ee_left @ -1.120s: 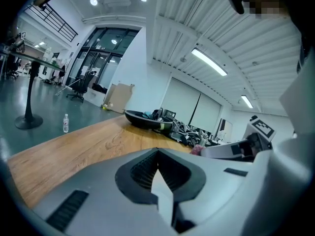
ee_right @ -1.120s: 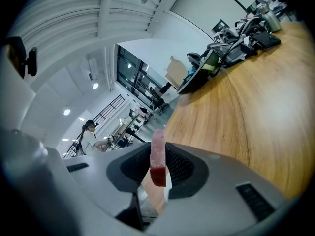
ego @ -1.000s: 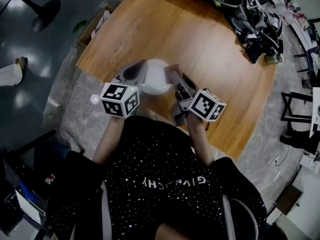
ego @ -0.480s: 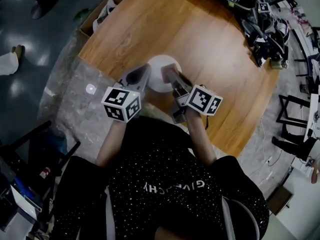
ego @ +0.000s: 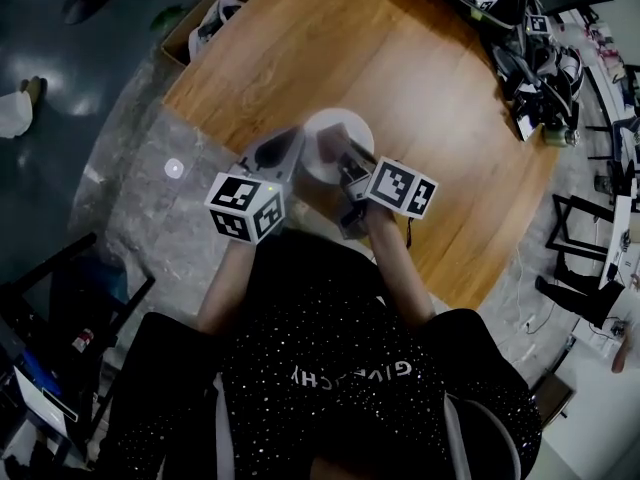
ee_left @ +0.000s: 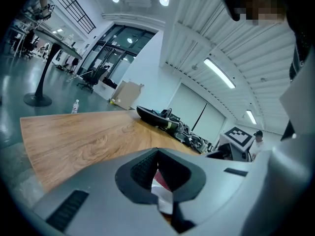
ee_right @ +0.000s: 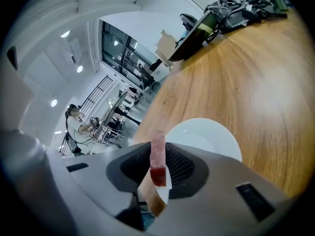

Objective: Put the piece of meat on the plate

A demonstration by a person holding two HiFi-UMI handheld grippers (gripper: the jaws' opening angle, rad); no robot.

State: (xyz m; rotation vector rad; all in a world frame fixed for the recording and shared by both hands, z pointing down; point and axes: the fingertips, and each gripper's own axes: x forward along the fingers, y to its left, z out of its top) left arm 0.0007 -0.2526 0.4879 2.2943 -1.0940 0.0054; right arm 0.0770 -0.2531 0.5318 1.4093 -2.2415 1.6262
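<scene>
– Grey left tool (ego: 278, 150), where?
– Just left of the white plate (ego: 345, 120), jaws slightly apart, gripping nothing.
– And the meat (ee_right: 158, 156)?
– A thin pink slab, darker red at its lower end, upright, clamped in the right tool (ego: 338, 156) at the plate's near edge.

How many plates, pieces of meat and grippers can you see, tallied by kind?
plate: 1
piece of meat: 1
grippers: 2 (left gripper, right gripper)
total: 4
</scene>
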